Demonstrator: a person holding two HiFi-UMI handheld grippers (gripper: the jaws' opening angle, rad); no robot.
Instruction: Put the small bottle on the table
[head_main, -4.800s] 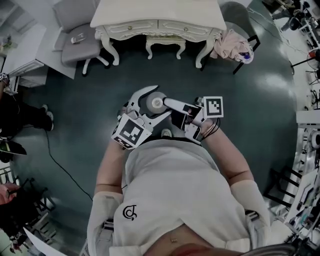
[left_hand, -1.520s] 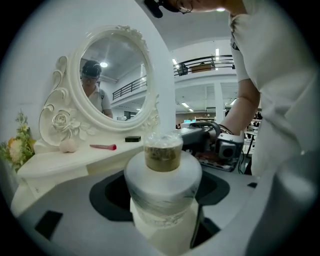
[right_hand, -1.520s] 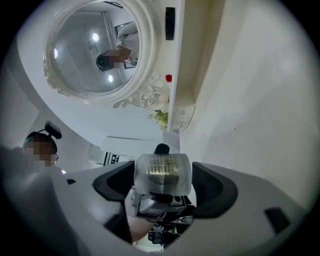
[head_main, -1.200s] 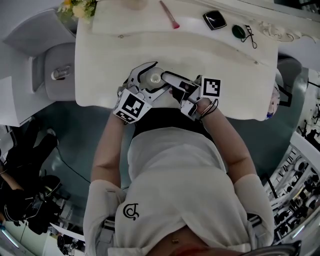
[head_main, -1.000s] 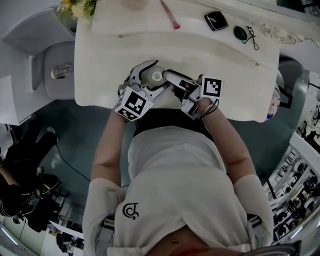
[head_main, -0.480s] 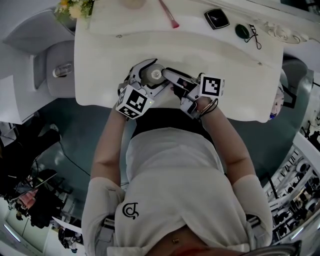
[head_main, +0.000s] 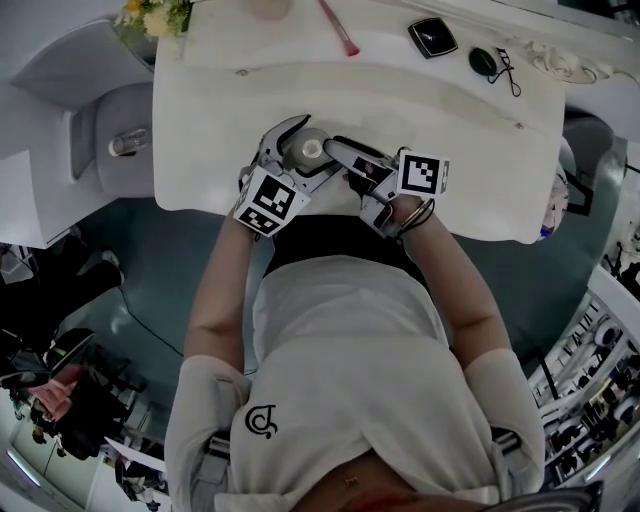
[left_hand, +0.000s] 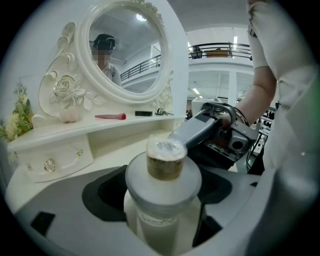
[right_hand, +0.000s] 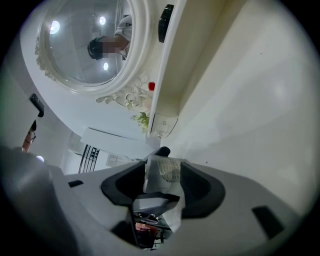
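I am finding no word or number that I can read. A curled dark emblem (head_main: 260, 426) is showing on my white shirt (head_main: 340, 340), and faint print on the small bottle (left_hand: 162, 192) is blurring past reading. The left cube (head_main: 268, 200) and right cube (head_main: 423, 174) are carrying only square markers.

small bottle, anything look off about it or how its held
Mostly fine: the small bottle looks upright between the opening jaws of the left gripper. One oddity: crinkled clear film covers its brown top, which the right gripper is pinching.
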